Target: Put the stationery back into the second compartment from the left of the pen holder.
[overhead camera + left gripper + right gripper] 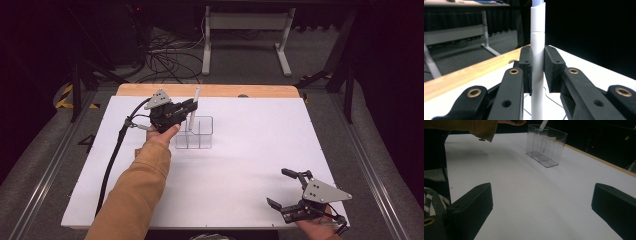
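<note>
Left gripper (192,108): jaws closed on a white marker pen (193,109), gripping the barrel about midway along its length. In the left gripper view the pen (537,62) stands upright between the two black pads (526,66), touching both, with the seam between cap and barrel just above them (a bluish tip shows at the very top edge). The pen's lower end sits inside the rear left compartment of a clear plastic organizer (195,133), leaning slightly; whether it touches the bottom cannot be told. The person's left hand (162,135) and tan sleeve (135,195) carry the gripper, and its black cable (112,165) trails back along the table.

Right gripper (287,191): jaws wide apart, holding nothing, near the front right corner of the table and well apart from the organizer. In the right gripper view both pads (471,205) frame bare white tabletop (536,202), with the organizer (546,145) farther off.

The organizer stands on the white table surface (250,150), left of centre, near the wooden far edge (210,90).
</note>
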The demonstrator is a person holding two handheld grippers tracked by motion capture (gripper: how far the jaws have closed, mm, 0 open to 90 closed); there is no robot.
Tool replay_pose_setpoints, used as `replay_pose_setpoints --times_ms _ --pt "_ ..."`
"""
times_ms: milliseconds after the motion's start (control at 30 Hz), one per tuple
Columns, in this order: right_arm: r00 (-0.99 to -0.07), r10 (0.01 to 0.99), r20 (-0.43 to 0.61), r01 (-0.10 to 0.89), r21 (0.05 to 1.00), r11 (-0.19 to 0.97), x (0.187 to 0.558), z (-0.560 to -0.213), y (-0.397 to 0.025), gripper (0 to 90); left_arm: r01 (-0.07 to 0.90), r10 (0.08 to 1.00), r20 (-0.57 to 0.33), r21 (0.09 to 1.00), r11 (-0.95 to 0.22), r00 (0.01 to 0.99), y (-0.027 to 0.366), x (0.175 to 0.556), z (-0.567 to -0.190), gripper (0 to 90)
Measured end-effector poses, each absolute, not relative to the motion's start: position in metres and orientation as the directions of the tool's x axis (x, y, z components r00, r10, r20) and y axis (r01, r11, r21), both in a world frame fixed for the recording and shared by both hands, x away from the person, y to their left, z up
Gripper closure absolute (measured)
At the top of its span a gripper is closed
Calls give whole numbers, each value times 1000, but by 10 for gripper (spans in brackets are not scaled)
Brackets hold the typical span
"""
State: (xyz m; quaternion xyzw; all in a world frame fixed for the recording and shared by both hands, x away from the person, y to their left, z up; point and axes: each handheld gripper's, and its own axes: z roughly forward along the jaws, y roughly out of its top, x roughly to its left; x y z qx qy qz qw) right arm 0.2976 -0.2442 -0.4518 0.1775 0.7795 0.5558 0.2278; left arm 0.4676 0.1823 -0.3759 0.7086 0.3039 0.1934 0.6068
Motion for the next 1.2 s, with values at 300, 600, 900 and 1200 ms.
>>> replay_pose_setpoints --times_ms 300,600,900,1200 --pt "-834 528 -157 23 948 318 298 -452 -244 41 207 649 -72 969 -135 757 182 468 -382 779" --pt "-833 530 -159 22 948 318 297 -451 -245 41 231 652 -65 957 -173 755 180 466 -384 775" --pt "-834 528 -159 18 949 315 298 -451 -244 41 241 735 -32 954 -180 677 183 454 -370 367" --pt "-839 520 -161 14 949 316 303 -451 -240 39 217 737 -30 963 -160 675 192 431 -350 219"
